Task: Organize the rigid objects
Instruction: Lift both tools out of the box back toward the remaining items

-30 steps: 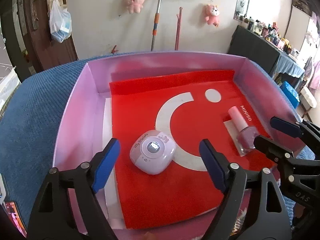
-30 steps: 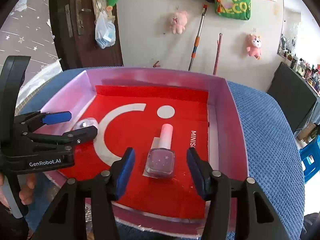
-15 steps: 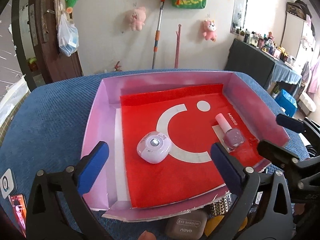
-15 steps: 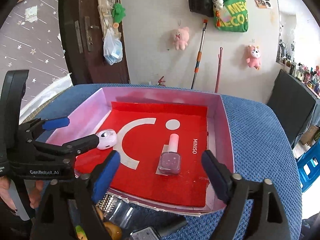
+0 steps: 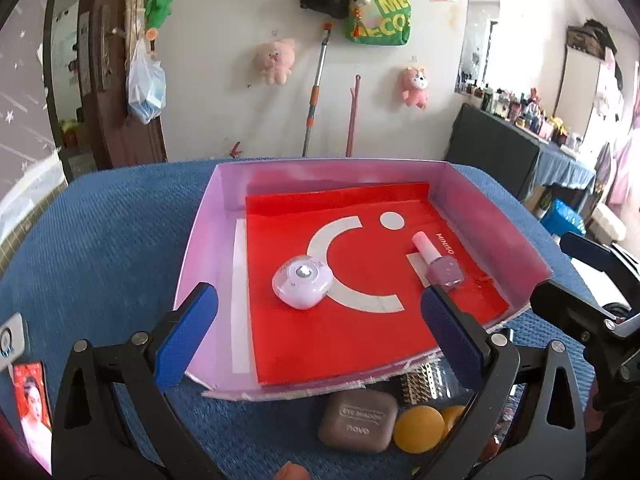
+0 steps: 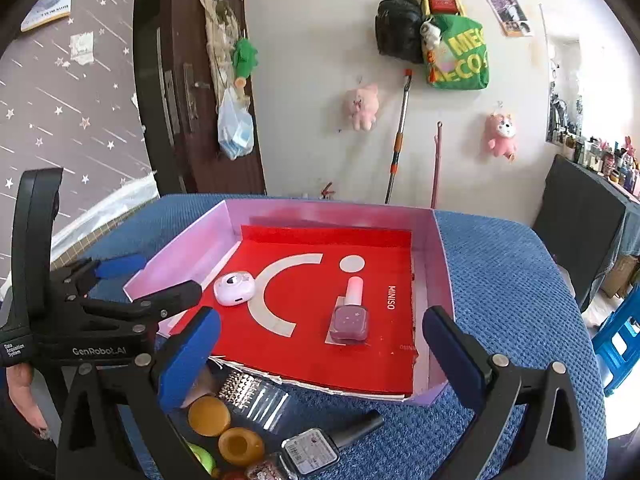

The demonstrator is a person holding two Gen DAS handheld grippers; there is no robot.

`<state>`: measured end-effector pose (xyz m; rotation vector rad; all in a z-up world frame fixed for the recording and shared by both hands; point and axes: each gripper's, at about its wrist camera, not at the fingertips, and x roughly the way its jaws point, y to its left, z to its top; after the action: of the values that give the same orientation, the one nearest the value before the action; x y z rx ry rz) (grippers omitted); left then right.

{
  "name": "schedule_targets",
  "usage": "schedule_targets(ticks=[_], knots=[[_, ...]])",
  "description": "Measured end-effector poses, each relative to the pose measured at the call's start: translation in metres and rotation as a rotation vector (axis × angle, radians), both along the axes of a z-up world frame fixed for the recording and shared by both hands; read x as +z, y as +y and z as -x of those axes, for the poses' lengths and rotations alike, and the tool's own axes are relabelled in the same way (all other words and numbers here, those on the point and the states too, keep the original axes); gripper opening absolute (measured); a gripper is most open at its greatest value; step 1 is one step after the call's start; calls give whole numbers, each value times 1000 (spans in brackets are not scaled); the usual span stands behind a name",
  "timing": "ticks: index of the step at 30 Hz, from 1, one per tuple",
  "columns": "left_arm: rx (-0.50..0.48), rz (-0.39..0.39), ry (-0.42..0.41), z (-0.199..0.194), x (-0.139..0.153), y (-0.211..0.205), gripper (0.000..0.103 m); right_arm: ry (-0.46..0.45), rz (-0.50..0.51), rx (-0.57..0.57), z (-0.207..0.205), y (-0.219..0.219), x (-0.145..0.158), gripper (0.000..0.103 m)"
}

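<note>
Step in hand: both grippers were clear of the tray [image 5: 202, 240]; next pick judged to be from the loose pile at the near edge.
Item positions: lilac case [image 5: 302, 282] and nail polish bottle [image 5: 440, 266] lay inside the tray on the red liner, well apart.
Pending items: eyeshadow compact [image 5: 358, 420] and yellow discs [image 5: 418, 428] on the blue surface [image 5: 100, 240], just outside the tray.
Technique: approach compact square-on, jaws across its narrow sides; avoid snagging tray lip.
Left gripper [image 5: 316, 328]: jaws fully wide, just been opening, nothing betw. them.
Right gripper [image 6: 320, 350]: same — fully wide, just been opening, empty.
Pose: both pitched downward toward the tray, side by side.
</note>
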<state>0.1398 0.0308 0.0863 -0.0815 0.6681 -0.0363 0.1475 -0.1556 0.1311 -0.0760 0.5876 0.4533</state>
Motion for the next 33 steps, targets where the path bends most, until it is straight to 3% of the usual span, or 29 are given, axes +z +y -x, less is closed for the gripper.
schedule_targets(ticks=[4,8,26,33], knots=[[17,-25,24,8,-4,-4,103,-20,-5,-16,9,-2,-1,103],[7,12,25,18,-5,-4,103,-38,-20,-30,20,-5,-2,103],[10,-2,3,53,-9,-19,103,-98,-20,-99,64,-17,-7,103],[24,24,55,59,-17,-19,103,-92,-31,-122,72,-25,-13,103]])
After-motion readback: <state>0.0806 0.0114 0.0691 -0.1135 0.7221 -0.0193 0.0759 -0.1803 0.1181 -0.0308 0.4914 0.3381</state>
